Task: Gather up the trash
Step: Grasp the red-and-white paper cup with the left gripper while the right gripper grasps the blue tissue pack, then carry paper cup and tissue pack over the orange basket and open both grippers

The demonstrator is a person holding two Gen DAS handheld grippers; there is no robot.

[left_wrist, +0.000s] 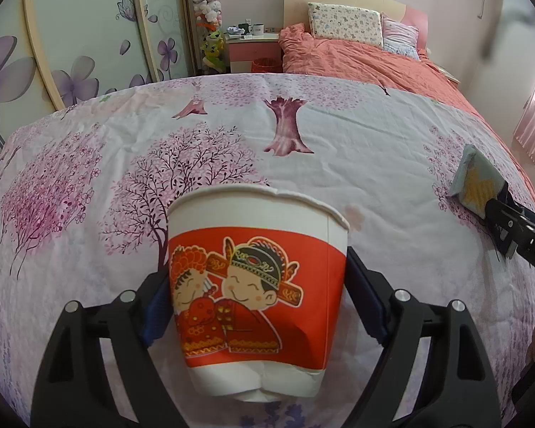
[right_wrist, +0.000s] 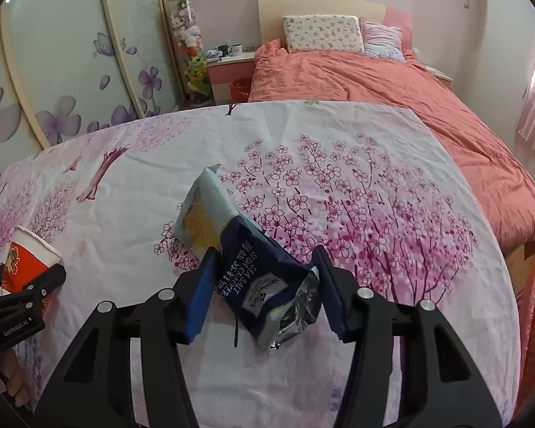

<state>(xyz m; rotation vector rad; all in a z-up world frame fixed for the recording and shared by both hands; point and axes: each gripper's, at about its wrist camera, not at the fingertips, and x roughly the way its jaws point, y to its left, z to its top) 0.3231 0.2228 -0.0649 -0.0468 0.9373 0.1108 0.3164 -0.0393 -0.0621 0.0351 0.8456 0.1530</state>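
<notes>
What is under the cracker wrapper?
The cracker wrapper lies on the blossom-print cloth, between the right tool's blue pads. The cloth directly beneath it is hidden, so anything there can't be seen.

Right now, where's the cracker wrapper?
In the right wrist view the cracker wrapper lies on the floral sheet, between the right gripper's blue pads, well to the right of the paper cup.

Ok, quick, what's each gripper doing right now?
Left gripper: shut on the paper cup.
Right gripper: shut on the cracker wrapper.
</notes>
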